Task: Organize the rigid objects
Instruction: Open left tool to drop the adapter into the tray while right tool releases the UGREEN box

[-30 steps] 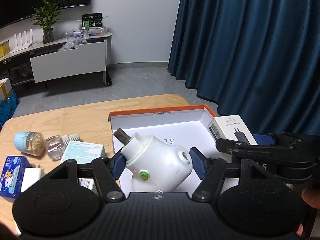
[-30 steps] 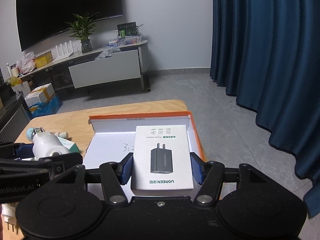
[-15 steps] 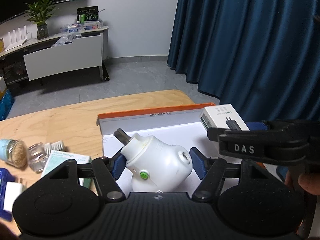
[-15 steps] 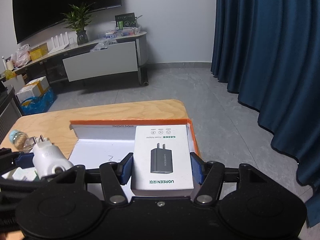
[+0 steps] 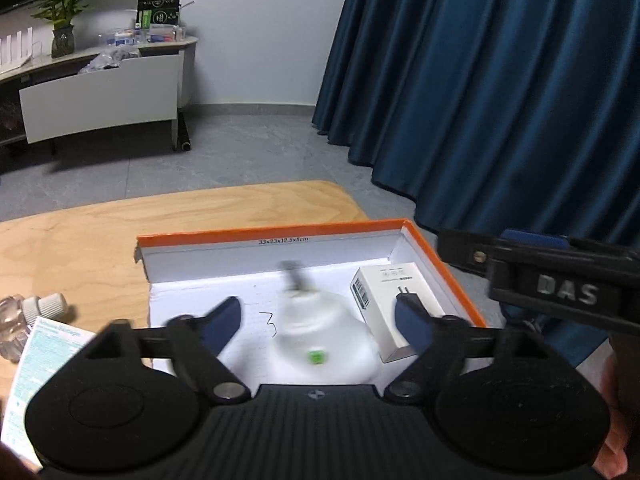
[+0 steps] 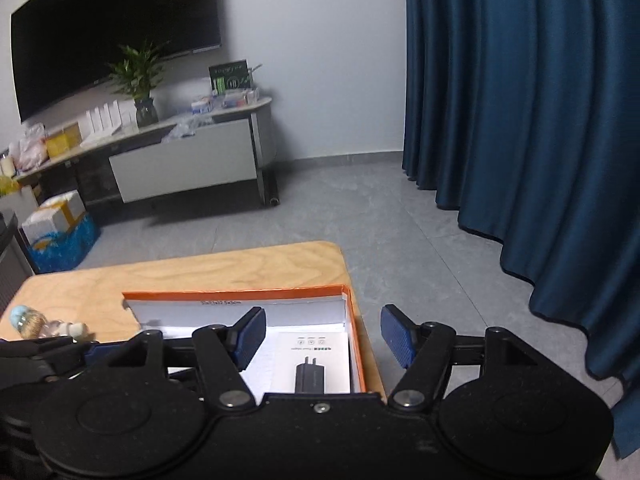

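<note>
An orange-rimmed white cardboard box (image 5: 276, 234) stands on the wooden table. My left gripper (image 5: 320, 320) is open above it. A white plug-shaped device (image 5: 320, 340) with a green dot, blurred by motion, is in the box between and below its fingers. A white charger box (image 5: 390, 300) lies in the box's right side; it also shows in the right wrist view (image 6: 314, 364). My right gripper (image 6: 322, 338) is open and empty above the box's (image 6: 240, 293) right wall.
On the table left of the box are a teal-and-white carton (image 5: 44, 360) and a clear small bottle (image 5: 24, 316). A cotton-swab jar (image 6: 24, 320) stands at the far left. Blue curtains hang at the right. A low cabinet stands by the far wall.
Both grippers have opened. The white device has dropped from my left gripper into the box, and the charger box has left my right gripper and lies in the box's right side.
</note>
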Demonstrator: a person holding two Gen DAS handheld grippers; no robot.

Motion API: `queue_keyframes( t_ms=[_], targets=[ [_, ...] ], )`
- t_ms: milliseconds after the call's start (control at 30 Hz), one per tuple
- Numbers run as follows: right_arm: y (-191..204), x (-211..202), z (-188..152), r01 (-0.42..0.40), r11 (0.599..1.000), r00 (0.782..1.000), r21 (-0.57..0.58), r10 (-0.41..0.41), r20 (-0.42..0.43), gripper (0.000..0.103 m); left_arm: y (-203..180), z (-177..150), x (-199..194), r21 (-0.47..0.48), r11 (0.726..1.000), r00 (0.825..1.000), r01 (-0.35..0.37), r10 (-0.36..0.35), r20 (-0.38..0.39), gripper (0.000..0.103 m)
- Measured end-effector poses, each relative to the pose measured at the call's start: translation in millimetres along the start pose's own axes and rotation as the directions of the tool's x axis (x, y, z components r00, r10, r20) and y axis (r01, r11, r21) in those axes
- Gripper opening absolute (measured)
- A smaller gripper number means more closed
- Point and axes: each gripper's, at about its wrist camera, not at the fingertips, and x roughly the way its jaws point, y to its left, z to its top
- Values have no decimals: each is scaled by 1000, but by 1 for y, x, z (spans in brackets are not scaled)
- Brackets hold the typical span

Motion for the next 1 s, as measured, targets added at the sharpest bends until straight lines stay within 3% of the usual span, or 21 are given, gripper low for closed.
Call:
queue_keyframes(
  t_ms=[433, 1000],
  targets=[
    [11, -63, -23, 15, 1000, 999, 16, -15, 34, 78, -4, -12, -65, 7, 997, 997, -74, 74, -10, 96],
    [59, -99, -53, -87, 996, 996, -37, 87, -13, 79, 15, -36, -119, -17, 979, 979, -202, 202, -1, 99]
  ],
)
